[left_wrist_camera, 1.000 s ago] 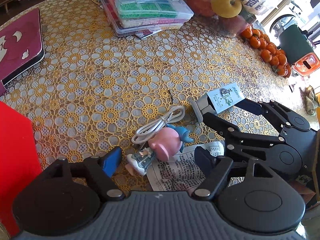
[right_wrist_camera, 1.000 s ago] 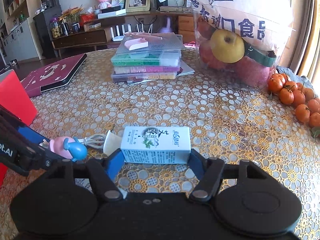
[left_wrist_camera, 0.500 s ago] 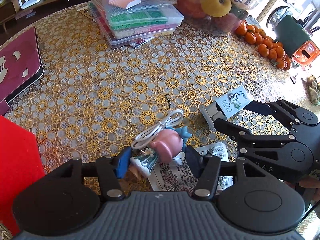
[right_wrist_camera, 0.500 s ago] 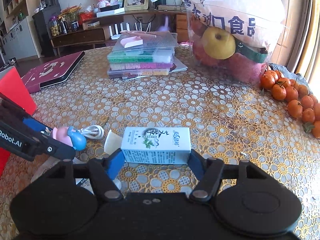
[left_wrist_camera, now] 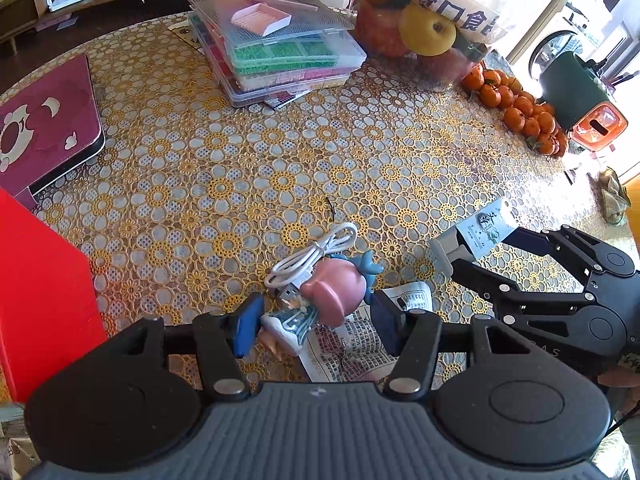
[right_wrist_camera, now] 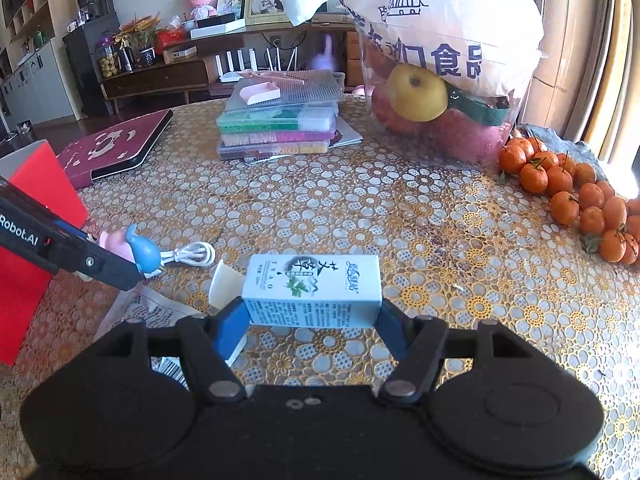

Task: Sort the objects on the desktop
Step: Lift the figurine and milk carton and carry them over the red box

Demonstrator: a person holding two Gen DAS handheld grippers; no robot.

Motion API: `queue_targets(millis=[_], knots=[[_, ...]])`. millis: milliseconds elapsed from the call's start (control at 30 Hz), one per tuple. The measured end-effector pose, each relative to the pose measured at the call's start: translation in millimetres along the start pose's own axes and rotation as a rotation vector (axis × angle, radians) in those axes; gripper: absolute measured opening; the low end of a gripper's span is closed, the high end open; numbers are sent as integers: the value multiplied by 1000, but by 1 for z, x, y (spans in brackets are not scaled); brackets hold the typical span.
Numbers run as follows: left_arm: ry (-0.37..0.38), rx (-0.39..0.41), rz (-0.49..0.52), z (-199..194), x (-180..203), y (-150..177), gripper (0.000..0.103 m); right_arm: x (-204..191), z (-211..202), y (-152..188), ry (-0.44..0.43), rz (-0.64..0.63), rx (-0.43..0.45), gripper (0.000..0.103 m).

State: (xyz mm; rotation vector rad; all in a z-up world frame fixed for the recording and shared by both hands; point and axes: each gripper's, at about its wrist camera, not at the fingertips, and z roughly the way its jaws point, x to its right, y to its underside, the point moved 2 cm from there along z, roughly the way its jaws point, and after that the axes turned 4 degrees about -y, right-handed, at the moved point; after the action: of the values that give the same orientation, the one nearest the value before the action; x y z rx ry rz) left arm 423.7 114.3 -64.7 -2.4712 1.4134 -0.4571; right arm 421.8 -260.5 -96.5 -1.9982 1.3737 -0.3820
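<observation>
1. The right hand-held gripper [right_wrist_camera: 312,322] clamps a rectangular pale-blue cardboard carton [right_wrist_camera: 314,290] by its two ends, one end flap hanging open, above the bench [right_wrist_camera: 400,208] with its gold flower-lace cloth.
2. The left hand-held gripper [left_wrist_camera: 314,322] brackets a glossy pink-haired figurine [left_wrist_camera: 320,300] lying on printed paper [left_wrist_camera: 348,344]; its blue pads stand apart and I cannot tell if they touch it.
3. A coiled white cable [left_wrist_camera: 312,258] lies against the figurine's head.
</observation>
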Motion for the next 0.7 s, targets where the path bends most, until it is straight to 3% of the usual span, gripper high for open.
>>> queue_targets(millis=[700], knots=[[22,43,33,-79,19,39,57,-45,-91,2,-9,-28,33,68]])
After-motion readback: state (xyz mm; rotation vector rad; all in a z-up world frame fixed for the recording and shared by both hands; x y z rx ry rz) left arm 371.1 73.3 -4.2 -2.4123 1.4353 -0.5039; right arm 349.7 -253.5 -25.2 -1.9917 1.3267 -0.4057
